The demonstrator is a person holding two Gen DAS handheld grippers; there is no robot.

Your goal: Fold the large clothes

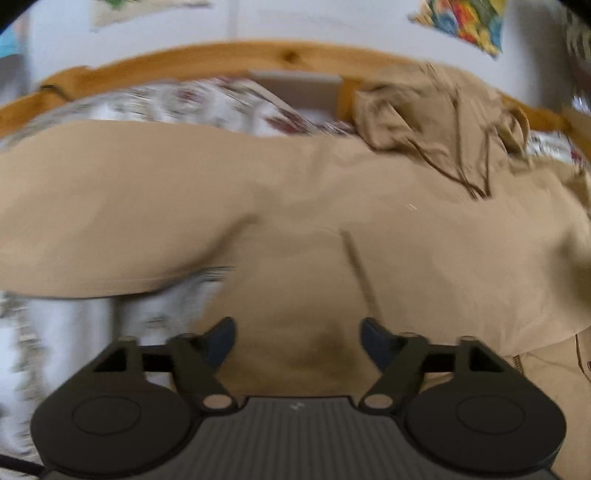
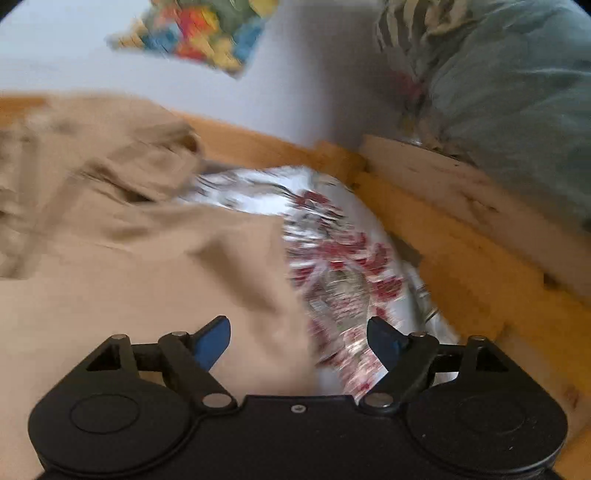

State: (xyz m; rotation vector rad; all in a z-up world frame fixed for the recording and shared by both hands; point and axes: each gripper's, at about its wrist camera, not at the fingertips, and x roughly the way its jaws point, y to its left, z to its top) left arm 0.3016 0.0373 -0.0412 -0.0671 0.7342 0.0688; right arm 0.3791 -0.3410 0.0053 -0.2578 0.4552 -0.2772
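A large tan hooded garment (image 1: 295, 206) lies spread on a bed with a floral sheet (image 1: 207, 103). Its hood and dark drawstrings (image 1: 443, 122) are bunched at the far right, and one sleeve stretches to the left. My left gripper (image 1: 297, 339) is open and empty, just above the garment's near part. In the right wrist view the garment (image 2: 129, 258) fills the left half and its edge runs beside the floral sheet (image 2: 343, 266). My right gripper (image 2: 299, 339) is open and empty, over that edge. Both views are motion-blurred.
A wooden bed frame (image 1: 229, 59) runs along the far side and also shows in the right wrist view (image 2: 461, 258). A white wall with colourful pictures (image 2: 207, 33) is behind it. A pale blue duvet or pillow (image 2: 517, 110) is piled at the right.
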